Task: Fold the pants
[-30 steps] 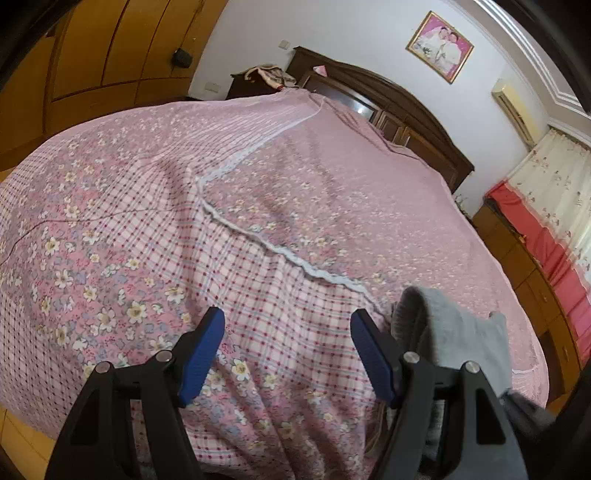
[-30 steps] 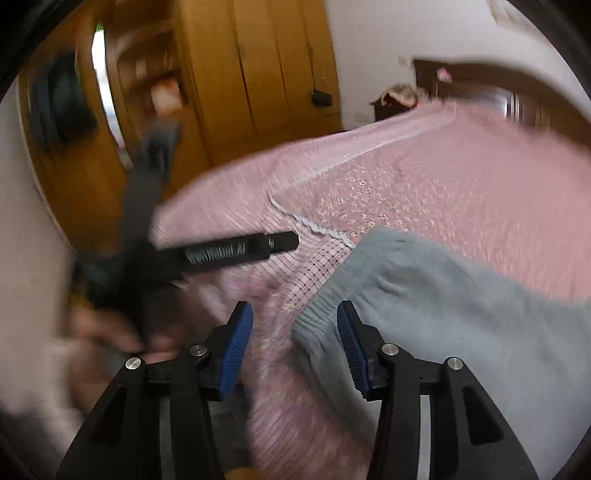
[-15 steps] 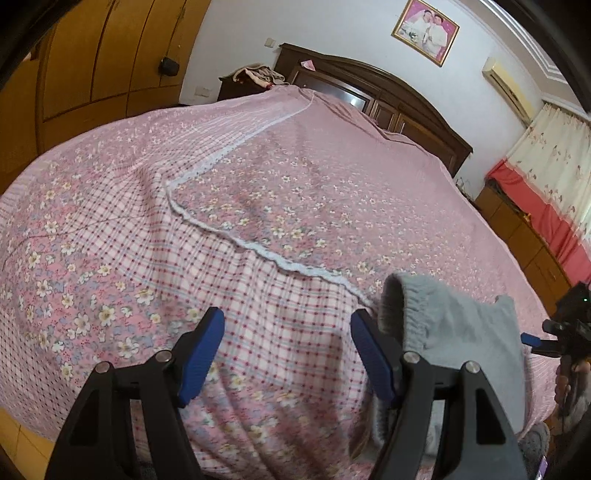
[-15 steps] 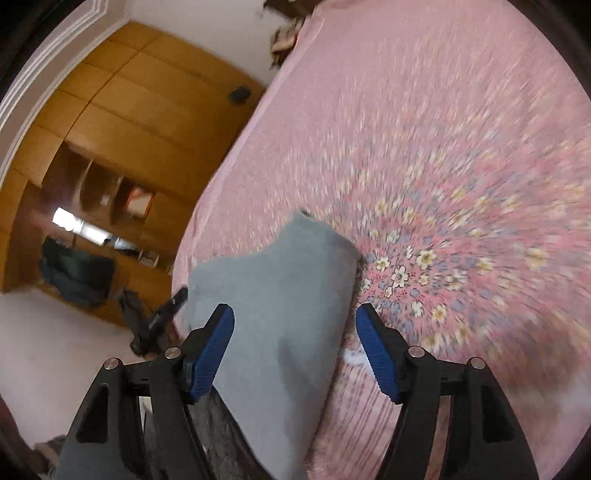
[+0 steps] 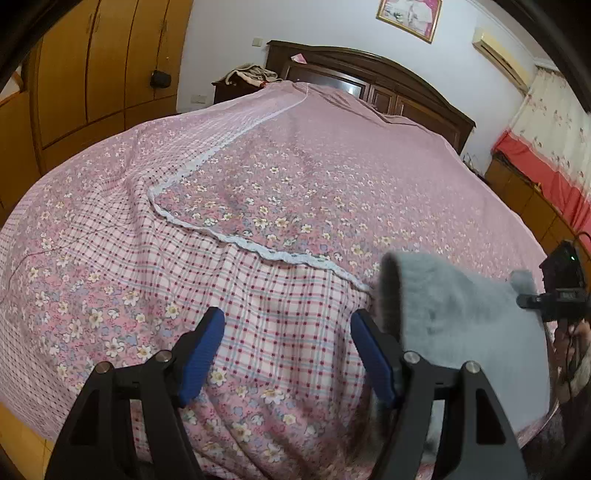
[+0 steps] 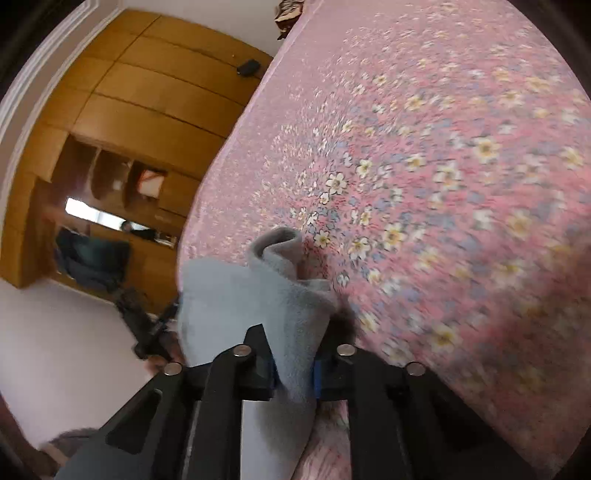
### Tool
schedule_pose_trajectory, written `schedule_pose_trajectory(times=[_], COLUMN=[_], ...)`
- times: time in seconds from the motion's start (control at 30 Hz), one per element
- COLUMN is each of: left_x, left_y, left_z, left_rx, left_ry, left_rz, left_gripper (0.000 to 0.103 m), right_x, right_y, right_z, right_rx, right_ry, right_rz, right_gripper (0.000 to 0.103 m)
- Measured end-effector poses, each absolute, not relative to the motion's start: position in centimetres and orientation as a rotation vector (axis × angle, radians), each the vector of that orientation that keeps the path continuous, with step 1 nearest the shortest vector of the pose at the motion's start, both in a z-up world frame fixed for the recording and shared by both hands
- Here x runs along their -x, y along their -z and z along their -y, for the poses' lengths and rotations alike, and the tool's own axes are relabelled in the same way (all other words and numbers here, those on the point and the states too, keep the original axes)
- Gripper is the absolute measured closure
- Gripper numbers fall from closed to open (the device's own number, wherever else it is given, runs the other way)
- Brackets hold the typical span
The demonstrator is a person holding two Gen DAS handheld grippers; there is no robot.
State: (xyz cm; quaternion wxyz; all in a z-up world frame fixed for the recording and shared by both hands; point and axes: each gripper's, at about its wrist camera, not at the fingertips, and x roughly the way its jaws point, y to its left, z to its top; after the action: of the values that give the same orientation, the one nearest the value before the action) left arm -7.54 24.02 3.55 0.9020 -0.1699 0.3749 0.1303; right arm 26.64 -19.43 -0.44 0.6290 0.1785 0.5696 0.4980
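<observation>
We saw pants (image 5: 461, 332) on bed (image 5: 295, 192), near foot edge, just right of left gripper (image 5: 286, 354). Left gripper wide, holding nothing. Right gripper (image 6: 293, 369) clamped on pants fold above bed. No readable writing anywhere; framed picture (image 5: 409, 14) on wall beyond bed.

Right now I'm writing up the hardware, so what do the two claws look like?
Both look alike. The left claw has matte black angular arms with triangular cutouts, silver pivot pins and ribbed blue finger pads. The right claw shows the same black frame, silver pins and blue pads. No cables or sleeves are visible.
</observation>
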Motion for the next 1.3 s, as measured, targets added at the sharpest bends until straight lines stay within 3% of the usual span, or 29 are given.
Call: schedule_pose_trajectory(times=[0.23, 0.37, 0.43, 0.47, 0.5, 0.53, 0.6, 0.67, 0.77, 1.0, 1.27, 1.3], left_x=[7.8, 6.7, 5.6, 4.9, 4.4, 3.7, 3.0, 2.5, 2.4, -0.3, -4.8, -5.3], left_y=[-5.3, -6.5, -6.5, -6.2, -6.0, -5.8, -5.4, -5.2, -5.4, -7.0, -8.7, -8.2], left_z=[-23.0, -20.9, -19.8, -19.0, -18.7, -18.3, -17.0, -15.9, -14.5, -9.2, 1.6, 2.7], left_rx=[0.398, 0.343, 0.326, 0.319, 0.319, 0.325, 0.328, 0.299, 0.28, 0.251, 0.165, 0.131], left_ry=[-0.133, -0.096, -0.087, -0.086, -0.085, -0.079, -0.055, -0.043, -0.012, 0.099, 0.262, 0.269], left_rz=[-0.781, -0.781, -0.788, -0.801, -0.81, -0.821, -0.839, -0.847, -0.842, -0.794, -0.734, -0.739], left_gripper=[0.029, 0.028, 0.028, 0.029, 0.029, 0.029, 0.029, 0.029, 0.029, 0.029, 0.028, 0.028], right_x=[-31.3, -36.4, -37.4, -37.9, -38.0, -37.6, -35.5, -32.9, -26.9, -21.1, -20.1, -19.9], right_y=[-5.8, -4.1, -1.9, -0.7, 0.0, -0.1, -1.9, -2.8, -2.9, 1.7, 1.6, 1.8], right_z=[27.9, 33.2, 34.4, 34.8, 35.4, 35.8, 37.9, 40.0, 42.2, 39.4, 34.8, 34.5], right_rx=[-0.298, -0.299, -0.273, -0.269, -0.333, -0.37, -0.413, -0.562, -0.719, -0.774, -0.656, -0.647], right_ry=[-1.045, -1.003, -0.969, -0.911, -0.904, -0.911, -0.907, -0.946, -0.985, -0.95, -0.993, -0.977], right_rz=[-1.282, -1.375, -1.432, -1.459, -1.465, -1.431, -1.318, -1.252, -1.189, -1.269, -1.341, -1.344], right_gripper=[0.091, 0.088, 0.08, 0.069, 0.069, 0.068, 0.05, 0.041, 0.034, 0.034, 0.035, 0.042])
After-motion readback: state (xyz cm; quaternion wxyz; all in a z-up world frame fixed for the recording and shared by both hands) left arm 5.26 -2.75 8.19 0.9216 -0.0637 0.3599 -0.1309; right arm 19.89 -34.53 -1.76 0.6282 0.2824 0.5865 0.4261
